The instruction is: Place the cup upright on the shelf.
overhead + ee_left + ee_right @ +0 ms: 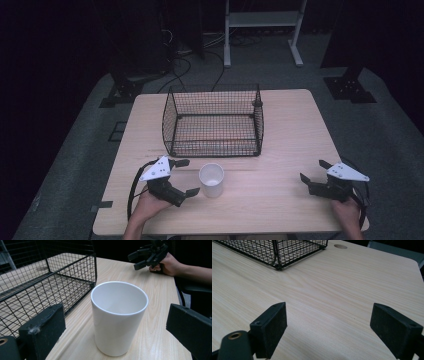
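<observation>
my left gripper (186,177) sits near the table's front edge, left of centre, held from below by my left hand (151,203), whose forearm comes in over that front edge. its jaws stand wide apart, pointing right, one toward the far edge and one toward the near edge, and they touch nothing. its grey plate faces up and its cable loops off to the left. my right gripper (311,173) rests close to the front right corner, gripped by my right hand (346,210). its jaws point left, spread wide over bare wood. in its own view the pads (272,328) hang just above the tabletop.
</observation>
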Tool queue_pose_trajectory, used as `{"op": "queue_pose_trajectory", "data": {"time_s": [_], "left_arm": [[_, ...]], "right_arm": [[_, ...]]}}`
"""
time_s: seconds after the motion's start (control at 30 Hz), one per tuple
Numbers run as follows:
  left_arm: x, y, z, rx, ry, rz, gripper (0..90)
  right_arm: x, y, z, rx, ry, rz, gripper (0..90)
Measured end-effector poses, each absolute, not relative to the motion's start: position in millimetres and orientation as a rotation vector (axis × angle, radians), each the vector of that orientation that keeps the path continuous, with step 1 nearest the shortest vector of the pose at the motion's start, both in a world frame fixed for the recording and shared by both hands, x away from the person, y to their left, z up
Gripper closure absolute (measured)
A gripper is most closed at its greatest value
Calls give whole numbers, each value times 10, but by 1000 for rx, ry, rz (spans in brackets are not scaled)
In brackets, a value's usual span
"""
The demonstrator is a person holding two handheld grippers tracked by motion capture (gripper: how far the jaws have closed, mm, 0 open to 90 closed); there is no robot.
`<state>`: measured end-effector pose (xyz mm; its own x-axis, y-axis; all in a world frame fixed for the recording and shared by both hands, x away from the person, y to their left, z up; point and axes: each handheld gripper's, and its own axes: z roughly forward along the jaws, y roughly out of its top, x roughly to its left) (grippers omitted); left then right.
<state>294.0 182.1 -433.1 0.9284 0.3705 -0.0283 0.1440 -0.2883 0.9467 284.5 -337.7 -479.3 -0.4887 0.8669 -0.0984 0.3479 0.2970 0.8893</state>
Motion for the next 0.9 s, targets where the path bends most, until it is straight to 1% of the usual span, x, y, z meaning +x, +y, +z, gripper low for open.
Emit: {"op": "queue_pose_trajectory", "data": {"time_s": [0.9], "left_arm": [[3061, 1515, -4473, 1937, 370, 172, 16]], "right_arm": [[2847, -3367, -4794, 1071, 1989, 1152, 132]]}}
